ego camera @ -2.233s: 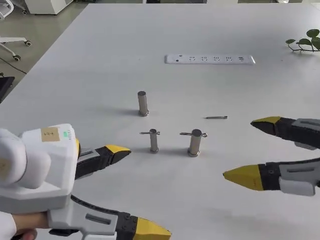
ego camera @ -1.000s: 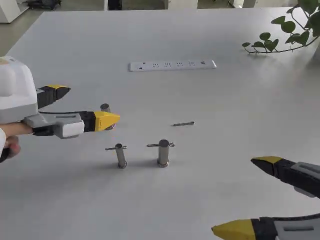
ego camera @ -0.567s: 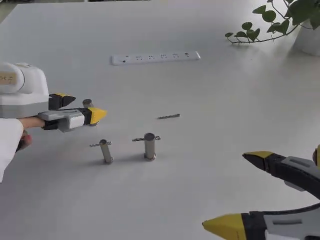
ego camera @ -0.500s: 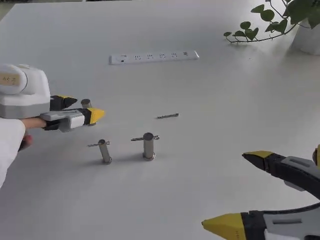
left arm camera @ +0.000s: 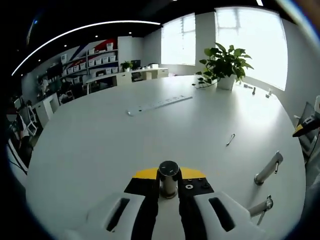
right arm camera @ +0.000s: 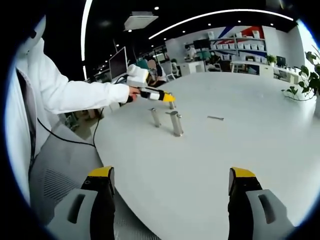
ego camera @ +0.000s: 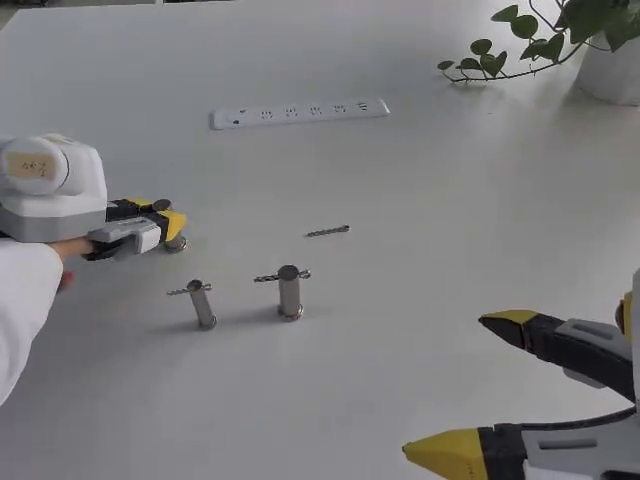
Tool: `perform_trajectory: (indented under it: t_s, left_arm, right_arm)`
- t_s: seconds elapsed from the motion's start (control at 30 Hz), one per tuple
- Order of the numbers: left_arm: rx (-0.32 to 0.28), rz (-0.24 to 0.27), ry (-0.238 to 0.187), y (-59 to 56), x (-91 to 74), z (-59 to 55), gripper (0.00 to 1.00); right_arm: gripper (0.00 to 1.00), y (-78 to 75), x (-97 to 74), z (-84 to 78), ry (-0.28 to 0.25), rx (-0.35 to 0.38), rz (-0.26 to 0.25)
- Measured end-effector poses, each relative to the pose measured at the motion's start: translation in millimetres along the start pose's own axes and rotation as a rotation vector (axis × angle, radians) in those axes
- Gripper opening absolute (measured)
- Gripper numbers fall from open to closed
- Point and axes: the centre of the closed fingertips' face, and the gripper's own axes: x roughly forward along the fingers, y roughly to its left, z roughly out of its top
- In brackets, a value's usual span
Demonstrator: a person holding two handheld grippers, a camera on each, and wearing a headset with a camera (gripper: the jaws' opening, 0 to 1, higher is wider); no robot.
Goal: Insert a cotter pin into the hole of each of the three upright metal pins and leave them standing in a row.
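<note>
A bare upright metal pin (left arm camera: 168, 180) stands at the left of the white table, and my left gripper (left arm camera: 168, 174) is shut on it, one jaw on each side. In the head view the left gripper (ego camera: 166, 224) hides most of that bare pin (ego camera: 174, 241). Two other upright pins (ego camera: 201, 303) (ego camera: 289, 292) stand side by side nearer me, each with a cotter pin through its top. A loose cotter pin (ego camera: 327, 231) lies flat beyond them. My right gripper (ego camera: 478, 390) hovers open at the lower right, far from the pins, with nothing between its jaws (right arm camera: 172, 174).
A white power strip (ego camera: 300, 112) lies across the far middle of the table (ego camera: 450, 200). A potted plant (ego camera: 525, 40) trails leaves at the far right corner. A person's white sleeve (ego camera: 20, 300) is at the left edge.
My left gripper has moved in from the left and shut on the bare pin. The right gripper has stayed open at the lower right. The head camera has shifted.
</note>
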Motion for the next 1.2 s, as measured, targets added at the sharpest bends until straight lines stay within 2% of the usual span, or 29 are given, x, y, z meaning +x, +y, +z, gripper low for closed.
perform_trajectory:
  t_s: [0.2,0.33,0.37,0.47,0.5,0.53,0.57,0.6,0.7,0.73,0.77,0.8,0.87,0.93,1.0,1.1,1.17,1.2]
  left_arm:
    - [-0.012,0.021,0.002,2.4,-2.1,-0.1,0.11]
    - [-0.025,0.026,-0.021,5.0,-11.7,11.6,0.11]
    - [-0.034,0.028,-0.03,5.9,-16.6,17.9,0.11]
    - [-0.011,0.026,-0.047,5.6,-30.7,34.9,0.11]
    - [-0.04,0.025,-0.055,5.7,-35.2,40.2,0.11]
    - [-0.069,0.018,-0.075,4.0,-42.7,49.4,0.11]
    - [-0.019,0.016,-0.123,1.5,-51.0,62.9,0.11]
    - [0.014,0.016,-0.139,-1.1,-58.0,70.2,0.11]
    - [0.03,0.001,-0.162,-13.3,-80.5,86.4,0.11]
    - [0.061,-0.007,-0.183,-19.6,-88.9,93.6,0.11]
    - [0.07,-0.009,-0.187,-21.9,-91.6,95.3,0.11]
    - [0.087,-0.016,-0.193,-31.5,-103.0,100.9,0.11]
    - [0.111,-0.026,-0.2,-39.9,-110.5,104.7,0.11]
    - [0.109,-0.044,-0.22,-53.7,-123.5,108.9,0.11]
    - [0.117,-0.061,-0.228,-63.7,-129.7,109.5,0.11]
    - [0.131,-0.086,-0.217,-75.3,-133.0,105.5,0.11]
    - [0.184,-0.11,-0.193,-85.8,-132.2,97.2,0.11]
    - [0.183,-0.129,-0.172,-92.7,-130.6,90.6,0.11]
  right_arm:
    - [0.94,-0.4,-1.3,0.5,-0.007,-0.006,-0.007]
    - [0.94,-2.5,-3.1,1.9,-0.013,-0.007,-0.013]
    - [0.94,-2.9,-3.3,2.6,-0.015,-0.008,-0.013]
    - [0.94,-3.9,-4.2,5.1,-0.021,-0.016,-0.016]
    - [0.94,-4.3,-4.2,5.7,-0.022,-0.017,-0.016]
    - [0.94,-5.2,-4.3,6.2,-0.023,-0.018,-0.017]
    - [0.94,-5.8,-4.3,6.6,-0.023,-0.02,-0.018]
    - [0.94,-6.5,-4.7,7.0,-0.023,-0.022,-0.018]
    - [0.94,-7.7,-5.9,8.9,-0.026,-0.027,-0.017]
    - [0.94,-7.9,-6.2,9.3,-0.027,-0.028,-0.017]
    - [0.94,-8.4,-6.4,10.0,-0.028,-0.031,-0.017]
    - [0.94,-8.4,-6.8,9.9,-0.027,-0.032,-0.017]
    - [0.94,-9.8,-7.1,10.3,-0.025,-0.03,-0.016]
    - [0.94,-10.1,-7.8,10.3,-0.025,-0.034,-0.016]
    - [0.94,-9.8,-9.0,11.6,-0.032,-0.043,-0.015]
    - [0.94,-10.2,-9.8,13.4,-0.039,-0.041,-0.015]
    - [0.94,-10.4,-10.1,13.8,-0.039,-0.042,-0.015]
    - [0.94,-10.5,-10.2,13.8,-0.038,-0.043,-0.015]
